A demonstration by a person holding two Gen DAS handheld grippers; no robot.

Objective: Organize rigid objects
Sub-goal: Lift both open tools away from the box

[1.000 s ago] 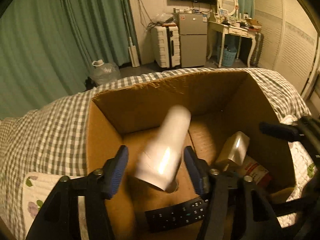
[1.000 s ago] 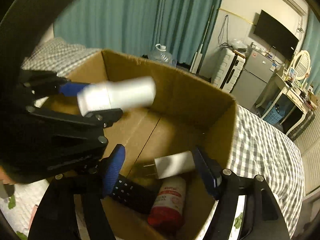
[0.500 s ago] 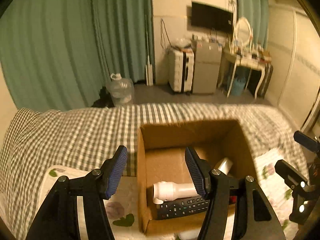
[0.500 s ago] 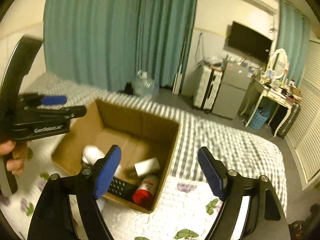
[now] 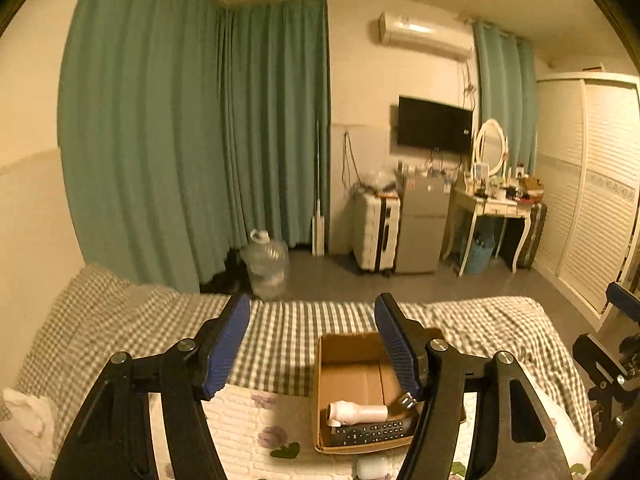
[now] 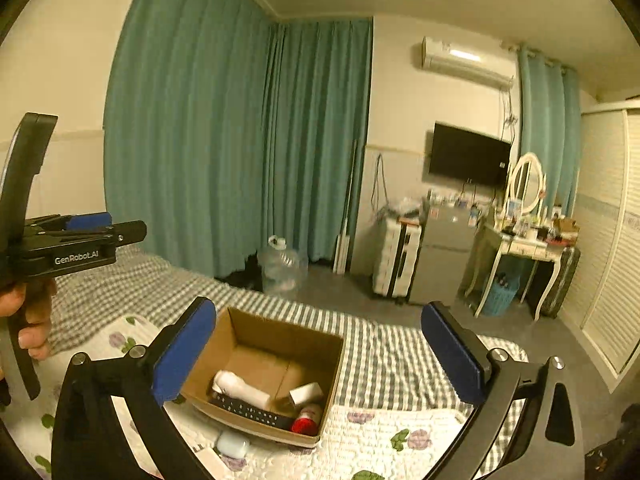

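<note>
An open cardboard box (image 5: 352, 350) (image 6: 280, 330) sits on the bed. Inside lie a white bottle (image 5: 358, 412) (image 6: 240, 388), a black remote (image 5: 372, 432) (image 6: 250, 410), a silver-capped bottle (image 6: 306, 392) and a red can (image 6: 306, 420). My left gripper (image 5: 312, 344) is open and empty, high above the box. My right gripper (image 6: 320, 356) is open and empty, also well above it. The left gripper also shows at the left edge of the right wrist view (image 6: 86, 232).
A small white object (image 6: 232, 444) (image 5: 372, 468) lies on the floral quilt (image 6: 380, 432) in front of the box. Checked bedding (image 5: 280, 336) covers the far bed. Beyond are green curtains, a water jug (image 5: 266, 262), suitcase, fridge and dressing table.
The left gripper let go of the white bottle, which now lies in the box. Both grippers have pulled up and back, far above the box.
</note>
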